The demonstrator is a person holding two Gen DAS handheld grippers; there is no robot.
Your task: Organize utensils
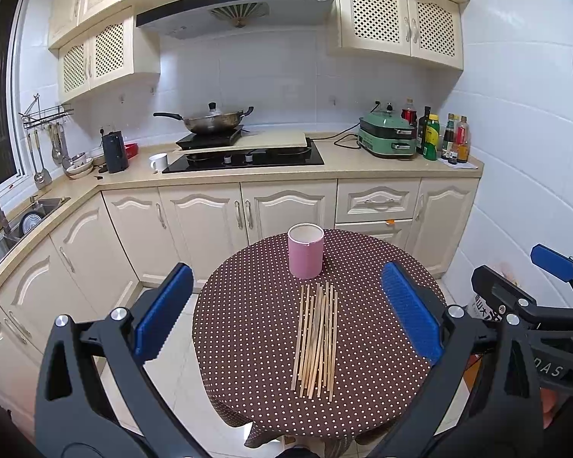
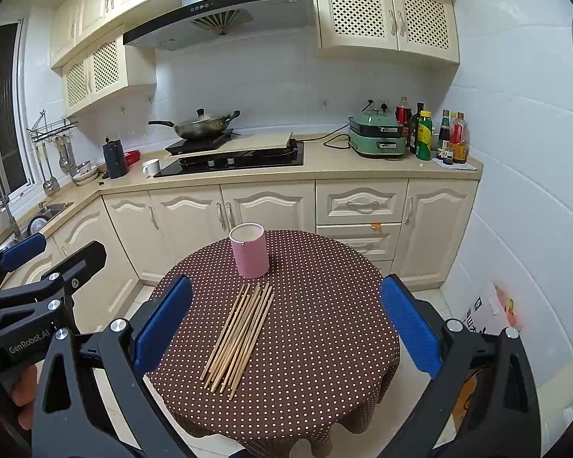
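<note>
We hold the left gripper (image 1: 286,313) and right gripper (image 2: 286,320) above the bench (image 1: 370,267), jaws wide and empty. The chopsticks (image 1: 317,339) lie loose just in front of the cup (image 1: 305,252), none in it; everything remains to do.

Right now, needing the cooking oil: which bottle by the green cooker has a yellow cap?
The green bottle at the cluster's front; the others around it are darker.

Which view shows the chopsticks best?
Left wrist: the chopsticks lie nearly centred between the open fingers, running lengthwise. The right wrist view shows the same bundle slanted, left of centre, equally unobstructed.
</note>
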